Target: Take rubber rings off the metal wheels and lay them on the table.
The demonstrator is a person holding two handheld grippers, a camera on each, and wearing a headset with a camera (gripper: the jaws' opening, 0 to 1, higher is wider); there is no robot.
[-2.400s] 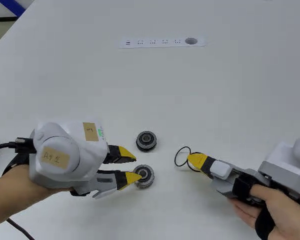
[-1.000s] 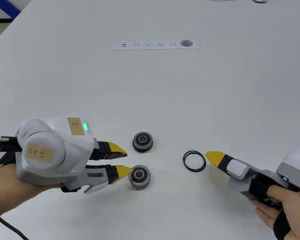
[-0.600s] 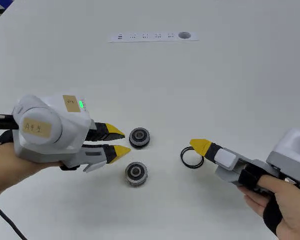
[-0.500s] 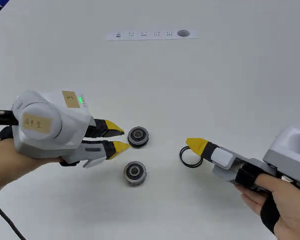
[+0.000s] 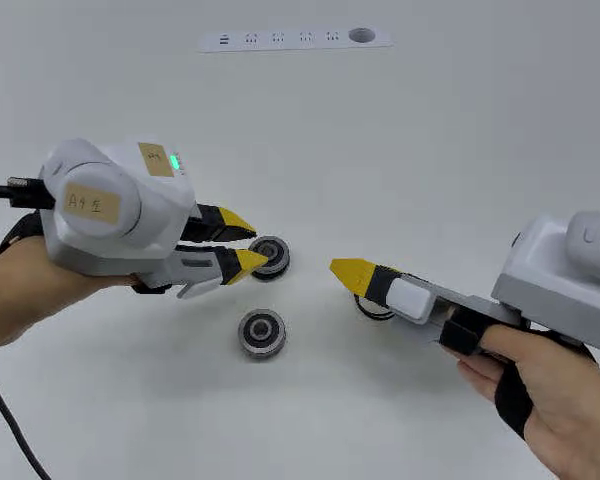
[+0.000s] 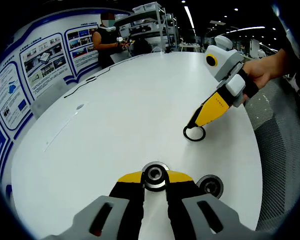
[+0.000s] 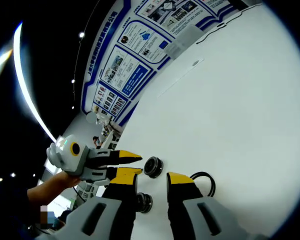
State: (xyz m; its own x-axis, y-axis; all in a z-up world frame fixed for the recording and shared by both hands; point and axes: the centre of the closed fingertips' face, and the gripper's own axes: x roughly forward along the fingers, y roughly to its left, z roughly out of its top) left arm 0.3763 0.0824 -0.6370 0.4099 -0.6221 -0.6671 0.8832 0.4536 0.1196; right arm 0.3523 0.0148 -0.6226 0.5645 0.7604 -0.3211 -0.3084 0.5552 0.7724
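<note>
Head view: At a white table (image 5: 450, 130), my left gripper (image 5: 242, 244) points its yellow tips, parted a little, at a metal wheel (image 5: 271, 255) just in front of them. A second wheel (image 5: 262, 332) lies flat nearer to me, apart from both grippers. My right gripper (image 5: 348, 271) reaches in from the right, its yellow tip raised over a black rubber ring (image 5: 371, 309) that lies on the table and is partly covered by the jaw. A white power strip (image 5: 290, 39) sits at the far edge.

Left gripper view: My jaws stand narrowly apart with the first wheel (image 6: 155, 175) at their tips; whether they touch it I cannot tell. The second wheel (image 6: 210, 185) lies just to the right. Further out, the right gripper (image 6: 210, 110) hovers above the ring (image 6: 194, 133). A person (image 6: 107, 37) stands beyond the table.

Right gripper view: My jaws (image 7: 152, 178) are apart and hold nothing. The ring (image 7: 205, 182) lies by my right jaw. The first wheel (image 7: 153, 166) sits ahead, the left gripper (image 7: 136, 163) at its side, and the second wheel (image 7: 144, 202) shows between my jaws.
</note>
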